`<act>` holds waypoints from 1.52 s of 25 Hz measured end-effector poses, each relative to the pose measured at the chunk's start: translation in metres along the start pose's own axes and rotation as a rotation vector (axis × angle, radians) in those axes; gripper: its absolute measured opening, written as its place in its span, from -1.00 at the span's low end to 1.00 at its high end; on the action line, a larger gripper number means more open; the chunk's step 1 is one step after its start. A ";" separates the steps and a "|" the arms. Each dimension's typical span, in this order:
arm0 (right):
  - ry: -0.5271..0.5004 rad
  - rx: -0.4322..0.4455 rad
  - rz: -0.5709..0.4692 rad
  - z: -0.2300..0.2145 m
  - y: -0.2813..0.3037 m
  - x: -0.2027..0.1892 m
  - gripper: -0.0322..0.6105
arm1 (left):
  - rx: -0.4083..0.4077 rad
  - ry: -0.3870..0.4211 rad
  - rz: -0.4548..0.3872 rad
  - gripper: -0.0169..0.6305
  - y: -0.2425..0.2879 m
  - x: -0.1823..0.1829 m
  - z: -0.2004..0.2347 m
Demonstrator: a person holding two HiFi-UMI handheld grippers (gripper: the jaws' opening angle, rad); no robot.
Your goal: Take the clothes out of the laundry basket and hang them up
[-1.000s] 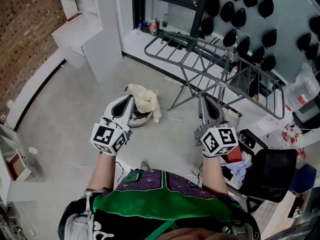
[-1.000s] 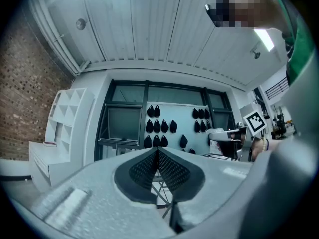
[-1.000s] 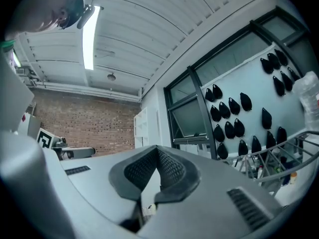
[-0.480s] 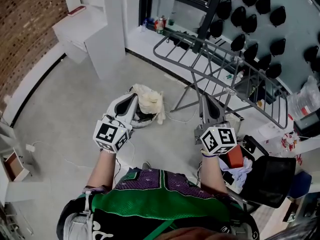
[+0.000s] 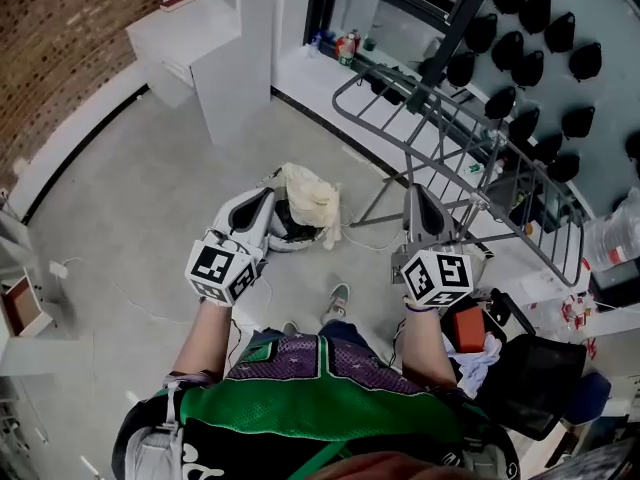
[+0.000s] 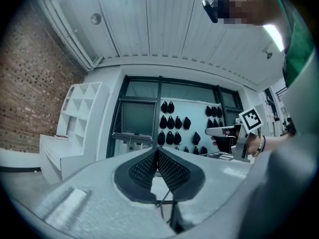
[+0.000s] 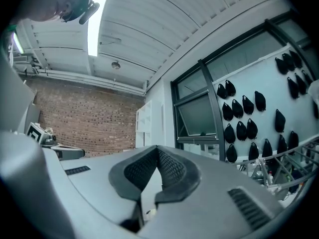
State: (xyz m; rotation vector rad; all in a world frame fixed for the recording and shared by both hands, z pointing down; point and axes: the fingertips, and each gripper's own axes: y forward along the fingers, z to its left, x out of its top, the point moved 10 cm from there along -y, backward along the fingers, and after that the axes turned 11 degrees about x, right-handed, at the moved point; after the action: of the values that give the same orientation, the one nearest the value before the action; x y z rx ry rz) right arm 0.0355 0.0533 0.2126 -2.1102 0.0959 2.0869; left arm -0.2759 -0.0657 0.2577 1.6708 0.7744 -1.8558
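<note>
this looks like a home laundry corner mocked up inside a studio or test room, not a lived-in house: a brick wall [image 5: 70, 58], a white shelving unit [image 5: 215, 43] and a bare grey floor [image 5: 150, 198] surround a folding metal drying rack [image 5: 450, 133] and a small laundry basket [image 5: 285, 232] holding pale cloth [image 5: 310, 198]. rows of black teardrop shapes [image 5: 585, 60] fixed to a pale wall [image 5: 615, 28], a loose plug and cable [image 5: 58, 267] on the floor, and a white panelled ceiling [image 6: 164, 29] with a strip light [image 7: 94, 19] give it a workspace look
</note>
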 end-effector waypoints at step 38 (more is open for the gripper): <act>0.075 0.415 0.109 -0.074 0.216 -0.138 -0.89 | 0.339 0.113 0.130 -0.89 0.085 -0.106 0.084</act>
State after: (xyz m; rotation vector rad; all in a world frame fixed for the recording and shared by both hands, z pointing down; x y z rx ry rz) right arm 0.0700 -0.1821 0.3342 -1.9608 0.6095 1.8408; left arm -0.2632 -0.1848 0.3633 1.9974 0.3958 -1.8915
